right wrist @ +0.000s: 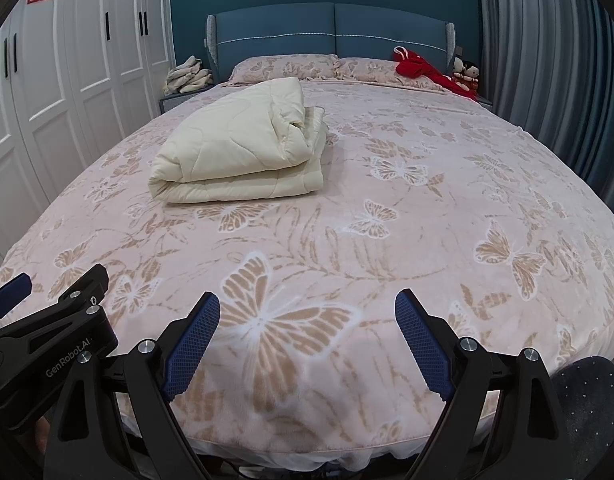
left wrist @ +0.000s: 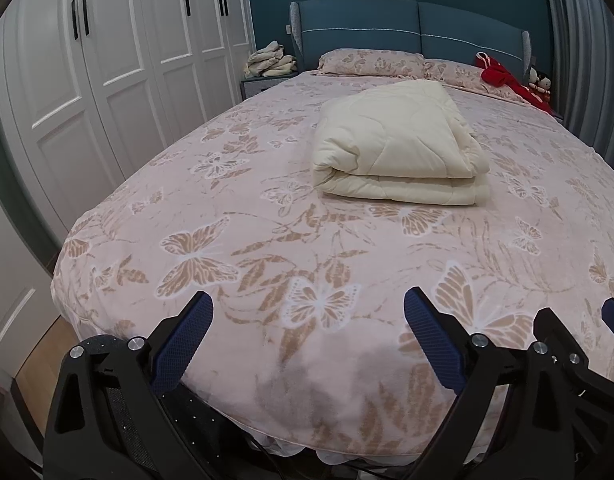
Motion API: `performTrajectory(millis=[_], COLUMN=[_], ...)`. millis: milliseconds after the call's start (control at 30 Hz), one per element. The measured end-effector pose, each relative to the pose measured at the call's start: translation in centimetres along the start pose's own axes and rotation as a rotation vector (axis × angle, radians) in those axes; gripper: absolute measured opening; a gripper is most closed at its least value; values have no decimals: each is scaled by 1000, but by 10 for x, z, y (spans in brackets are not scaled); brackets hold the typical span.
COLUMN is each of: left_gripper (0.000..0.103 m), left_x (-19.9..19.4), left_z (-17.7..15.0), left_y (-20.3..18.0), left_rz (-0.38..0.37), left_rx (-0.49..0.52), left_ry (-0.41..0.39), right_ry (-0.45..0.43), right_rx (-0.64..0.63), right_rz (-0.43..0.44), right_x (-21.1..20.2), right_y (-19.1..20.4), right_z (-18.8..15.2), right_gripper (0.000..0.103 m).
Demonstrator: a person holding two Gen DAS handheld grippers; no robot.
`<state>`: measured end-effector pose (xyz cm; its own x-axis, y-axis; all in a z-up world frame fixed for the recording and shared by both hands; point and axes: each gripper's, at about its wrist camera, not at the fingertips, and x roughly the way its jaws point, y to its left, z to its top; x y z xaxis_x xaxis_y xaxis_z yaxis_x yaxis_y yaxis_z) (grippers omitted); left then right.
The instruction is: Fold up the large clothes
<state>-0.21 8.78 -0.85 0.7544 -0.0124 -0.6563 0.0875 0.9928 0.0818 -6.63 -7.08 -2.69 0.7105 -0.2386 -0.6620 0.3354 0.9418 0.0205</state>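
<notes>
A cream quilt (left wrist: 399, 144) lies folded into a thick bundle in the middle of the bed; it also shows in the right wrist view (right wrist: 239, 152). The bed (left wrist: 267, 248) has a pink cover with tan butterflies. My left gripper (left wrist: 307, 304) is open and empty above the foot end of the bed, well short of the quilt. My right gripper (right wrist: 307, 304) is open and empty beside it, also over the foot end. The right gripper's body shows at the lower right of the left wrist view (left wrist: 567, 344), and the left gripper's body at the lower left of the right wrist view (right wrist: 47, 320).
White wardrobe doors (left wrist: 107, 60) run along the left of the bed. Two pillows (left wrist: 371, 62) lie against the blue headboard (left wrist: 411, 24). Red clothes (left wrist: 503, 78) and dolls sit at the far right corner. A nightstand with a pile of cloth (left wrist: 269, 62) stands far left. Grey curtains (right wrist: 547, 60) hang on the right.
</notes>
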Motion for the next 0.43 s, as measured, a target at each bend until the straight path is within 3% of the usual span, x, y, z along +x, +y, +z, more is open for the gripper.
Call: performTrajectory(millis=[433], left_gripper=[90], left_x=[1], left_z=[5], left_y=[2], left_rz=[-3], left_rx=[18], left_ry=[10], right_ry=[-10], right_rx=[2], right_rz=[-9], right_x=[-3], right_y=[1], right_z=[5], right_gripper=[87])
